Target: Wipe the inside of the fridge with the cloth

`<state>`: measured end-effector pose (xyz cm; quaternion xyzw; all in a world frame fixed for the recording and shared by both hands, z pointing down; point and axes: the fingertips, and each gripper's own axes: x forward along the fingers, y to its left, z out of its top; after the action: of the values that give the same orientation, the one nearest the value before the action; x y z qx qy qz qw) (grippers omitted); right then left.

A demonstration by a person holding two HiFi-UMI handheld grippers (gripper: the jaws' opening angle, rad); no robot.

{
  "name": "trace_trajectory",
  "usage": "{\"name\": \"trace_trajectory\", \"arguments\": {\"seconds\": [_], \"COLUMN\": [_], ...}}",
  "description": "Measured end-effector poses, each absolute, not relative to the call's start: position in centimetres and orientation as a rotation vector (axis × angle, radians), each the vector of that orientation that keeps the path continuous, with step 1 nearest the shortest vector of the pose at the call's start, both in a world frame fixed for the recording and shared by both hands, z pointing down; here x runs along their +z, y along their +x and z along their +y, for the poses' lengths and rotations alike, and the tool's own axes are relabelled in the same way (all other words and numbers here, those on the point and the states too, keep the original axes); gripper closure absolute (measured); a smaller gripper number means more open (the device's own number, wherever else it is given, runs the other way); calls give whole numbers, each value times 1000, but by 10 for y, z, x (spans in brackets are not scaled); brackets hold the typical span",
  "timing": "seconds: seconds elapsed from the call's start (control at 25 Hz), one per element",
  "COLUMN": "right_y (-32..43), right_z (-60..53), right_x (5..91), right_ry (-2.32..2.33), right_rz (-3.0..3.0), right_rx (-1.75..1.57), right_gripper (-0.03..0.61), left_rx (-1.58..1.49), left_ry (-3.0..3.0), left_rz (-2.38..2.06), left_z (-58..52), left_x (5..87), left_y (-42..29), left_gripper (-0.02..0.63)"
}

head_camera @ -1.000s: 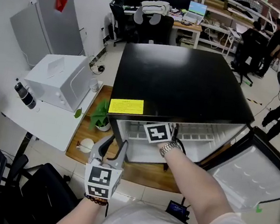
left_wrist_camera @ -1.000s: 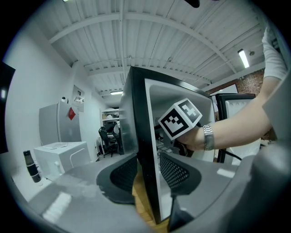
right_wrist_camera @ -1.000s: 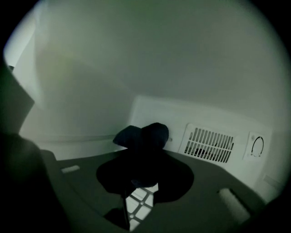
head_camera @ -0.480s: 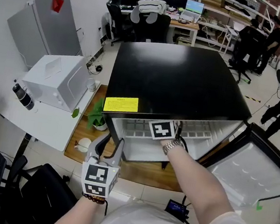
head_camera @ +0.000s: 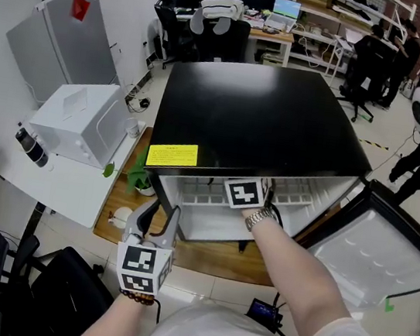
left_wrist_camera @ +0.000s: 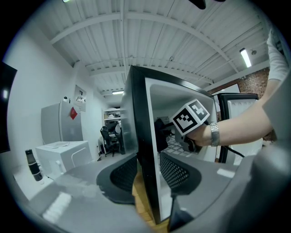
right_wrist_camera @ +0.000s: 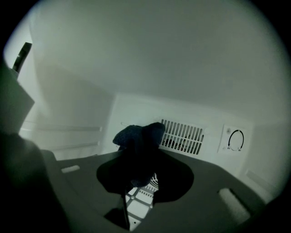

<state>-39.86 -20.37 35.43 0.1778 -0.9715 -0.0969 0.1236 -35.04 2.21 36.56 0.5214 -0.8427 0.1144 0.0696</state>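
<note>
Inside the fridge (head_camera: 257, 115), right tool (right_wrist_camera: 141, 175) still tight on cloth (right_wrist_camera: 136, 139); left tool (head_camera: 161, 212) agape, empty.

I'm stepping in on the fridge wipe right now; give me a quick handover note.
Right hand-held gripper: shut on the dark cloth, inside the fridge, in front of the back-wall vent.
Left hand-held gripper: open, empty, outside by the fridge's front left edge.
Door: swung open to the right.
Done: cloth gripped and inside the fridge.
Left: wipe the interior. I cannot tell which surfaces are already wiped.
</note>
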Motion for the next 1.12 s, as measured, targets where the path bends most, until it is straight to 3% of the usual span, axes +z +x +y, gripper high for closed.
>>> {"name": "trace_trajectory", "arguments": {"seconds": [1.12], "right_y": [-345], "right_z": [-257], "right_x": [354], "right_ry": [679], "right_rz": [-2792], "right_rx": [-258], "right_gripper": [472], "left_rx": [318], "left_ry": [1556], "left_rz": [-2553], "left_z": [21], "left_x": [364], "left_y": [-351], "left_gripper": [462]}}
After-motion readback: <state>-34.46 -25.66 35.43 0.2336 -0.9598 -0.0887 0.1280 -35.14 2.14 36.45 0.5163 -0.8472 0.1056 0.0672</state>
